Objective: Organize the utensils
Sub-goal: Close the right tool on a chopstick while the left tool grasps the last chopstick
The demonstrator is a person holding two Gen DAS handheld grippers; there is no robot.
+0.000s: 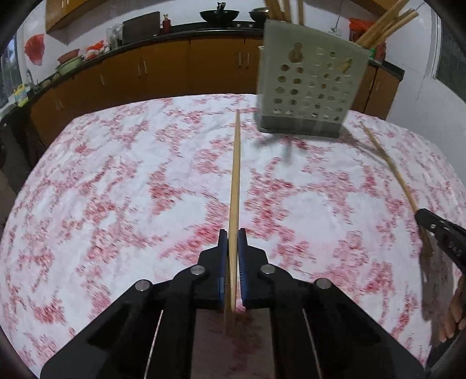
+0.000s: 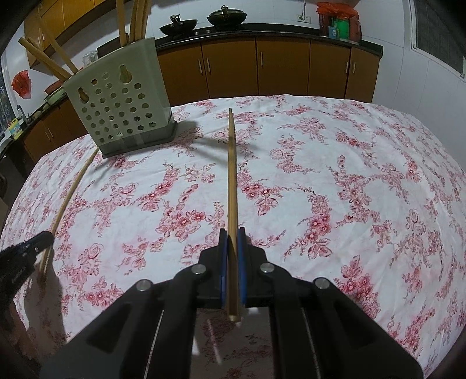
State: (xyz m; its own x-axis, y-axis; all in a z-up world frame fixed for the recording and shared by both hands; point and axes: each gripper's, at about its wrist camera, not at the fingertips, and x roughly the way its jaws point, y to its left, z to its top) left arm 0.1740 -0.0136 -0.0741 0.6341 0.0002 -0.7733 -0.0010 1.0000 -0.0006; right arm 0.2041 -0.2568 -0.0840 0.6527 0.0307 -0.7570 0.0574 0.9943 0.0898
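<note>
My left gripper point(image 1: 232, 233) is shut on a wooden chopstick point(image 1: 235, 186) that points forward over the table toward the holder. My right gripper point(image 2: 232, 231) is shut on another wooden chopstick point(image 2: 231, 175), also pointing forward. A pale green perforated utensil holder point(image 1: 308, 84) stands on the floral tablecloth with several chopsticks point(image 1: 387, 26) sticking out of it; it also shows in the right wrist view point(image 2: 122, 99). The right gripper with its chopstick point(image 1: 390, 166) shows at the right edge of the left wrist view. The left gripper's chopstick point(image 2: 72, 186) shows at the left of the right wrist view.
The table carries a white cloth with red flowers point(image 2: 320, 180). Beyond it run orange kitchen cabinets point(image 2: 285, 67) under a dark counter with woks point(image 2: 225, 14). A hand point(image 1: 454, 312) shows at the right edge of the left wrist view.
</note>
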